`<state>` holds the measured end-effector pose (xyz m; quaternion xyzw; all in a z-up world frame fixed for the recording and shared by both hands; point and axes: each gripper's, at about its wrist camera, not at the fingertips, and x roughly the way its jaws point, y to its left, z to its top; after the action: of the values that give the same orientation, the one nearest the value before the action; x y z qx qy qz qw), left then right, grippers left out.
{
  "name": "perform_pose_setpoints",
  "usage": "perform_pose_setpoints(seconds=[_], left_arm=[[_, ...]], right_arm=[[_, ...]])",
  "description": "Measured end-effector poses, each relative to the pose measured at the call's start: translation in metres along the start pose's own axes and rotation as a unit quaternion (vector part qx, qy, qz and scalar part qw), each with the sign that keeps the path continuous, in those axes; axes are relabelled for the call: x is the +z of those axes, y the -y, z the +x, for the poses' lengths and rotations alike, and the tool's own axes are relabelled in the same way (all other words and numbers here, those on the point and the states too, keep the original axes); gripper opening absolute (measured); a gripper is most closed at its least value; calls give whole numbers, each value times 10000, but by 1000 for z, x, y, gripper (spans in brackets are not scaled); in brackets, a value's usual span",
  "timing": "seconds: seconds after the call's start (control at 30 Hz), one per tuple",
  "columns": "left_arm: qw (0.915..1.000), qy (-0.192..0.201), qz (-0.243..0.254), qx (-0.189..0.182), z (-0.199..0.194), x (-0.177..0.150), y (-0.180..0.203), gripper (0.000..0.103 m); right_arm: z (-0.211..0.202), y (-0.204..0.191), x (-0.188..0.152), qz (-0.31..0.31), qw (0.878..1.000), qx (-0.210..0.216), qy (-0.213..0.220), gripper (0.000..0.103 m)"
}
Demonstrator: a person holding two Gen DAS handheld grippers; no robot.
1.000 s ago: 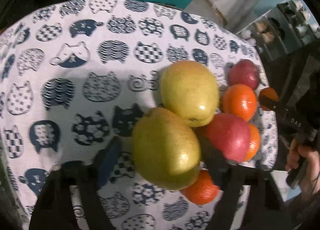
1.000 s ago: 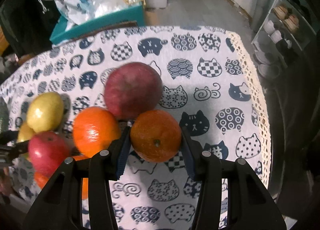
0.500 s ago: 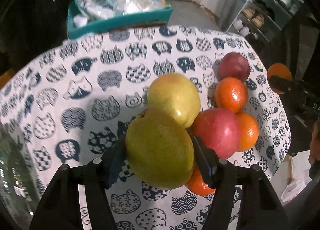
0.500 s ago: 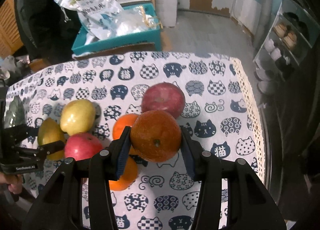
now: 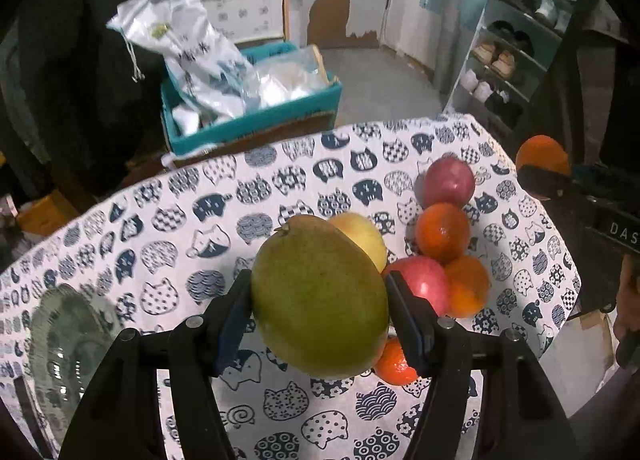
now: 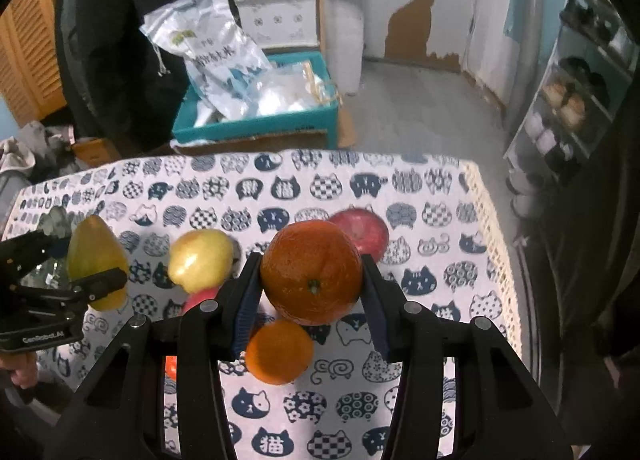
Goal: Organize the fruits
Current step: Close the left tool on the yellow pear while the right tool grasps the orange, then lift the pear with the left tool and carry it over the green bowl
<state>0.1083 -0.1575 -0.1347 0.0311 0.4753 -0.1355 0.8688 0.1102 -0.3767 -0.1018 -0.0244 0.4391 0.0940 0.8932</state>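
Fruits remain mostly unsorted: left gripper (image 5: 320,296) clamps a mango (image 5: 320,296), right gripper (image 6: 310,280) an orange (image 6: 311,272), five left near the table's (image 5: 160,227) right edge.

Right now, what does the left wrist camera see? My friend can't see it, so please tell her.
The left claw grips a big green pear above a cat-print cloth. On the cloth beyond it lie a yellow pear, two apples and some oranges. At the right edge the other claw holds an orange.
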Motion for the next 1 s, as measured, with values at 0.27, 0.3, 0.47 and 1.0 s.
perform_pose_setpoints(seconds=[0.27,0.3,0.47,1.0], left_arm=[[9994,344,13,78,-38,6,-3,67],[9993,379,-5,73,-42,6,-4,67],[9983,562,-89,78,-63,9,-10,67],[9941,1048,-175,210,-120,9,-30,67]], right_arm=[[-33,-17,14,-23,9990,181,419,47],[-38,-19,16,-18,9986,218,479,47],[-54,-27,22,-75,9973,272,678,47],[-93,-62,38,-288,9919,558,1100,47]])
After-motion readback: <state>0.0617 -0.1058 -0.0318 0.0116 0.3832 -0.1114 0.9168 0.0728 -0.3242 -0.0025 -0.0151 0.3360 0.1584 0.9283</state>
